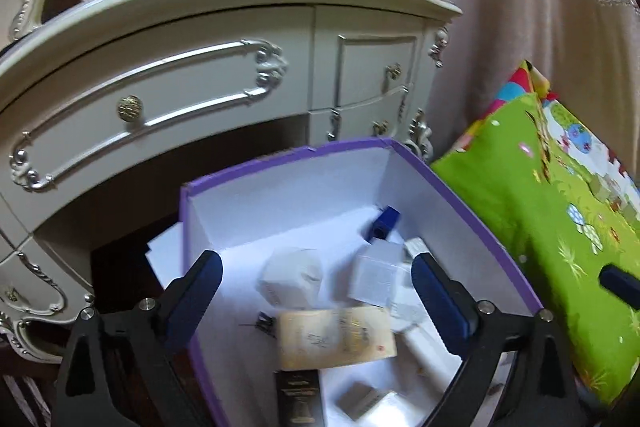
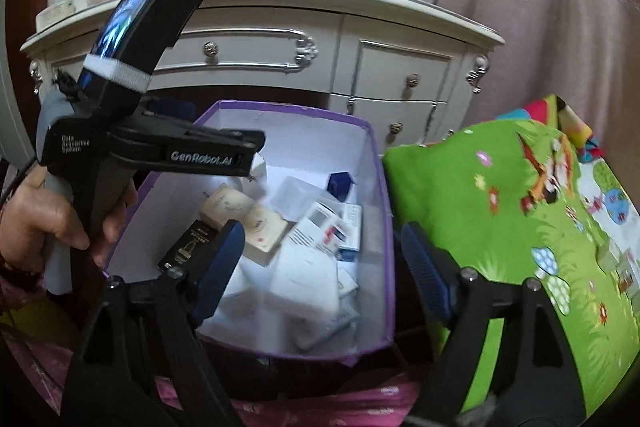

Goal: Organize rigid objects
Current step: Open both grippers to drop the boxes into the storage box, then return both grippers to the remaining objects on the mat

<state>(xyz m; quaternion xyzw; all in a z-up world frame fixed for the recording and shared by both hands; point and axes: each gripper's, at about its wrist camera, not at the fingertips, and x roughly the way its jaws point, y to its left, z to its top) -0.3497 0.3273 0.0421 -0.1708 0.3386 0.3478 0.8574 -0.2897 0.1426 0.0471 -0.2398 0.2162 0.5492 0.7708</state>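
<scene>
Small boxes [image 2: 304, 251] already lie heaped in the purple box [image 1: 472, 199] (no sorting visible among them). Left gripper [image 1: 316, 283] and right gripper [image 2: 320, 247] hover above, jaws spread, empty. Tidying apparently remains.

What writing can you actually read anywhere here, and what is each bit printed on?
"GenRobot.AI": side of the left tool.
"Data Acquisition System": the same tool's black body, just legible.
Printing on the beige box, the black box and the white cartons in the purple box: too blurred to read.
</scene>
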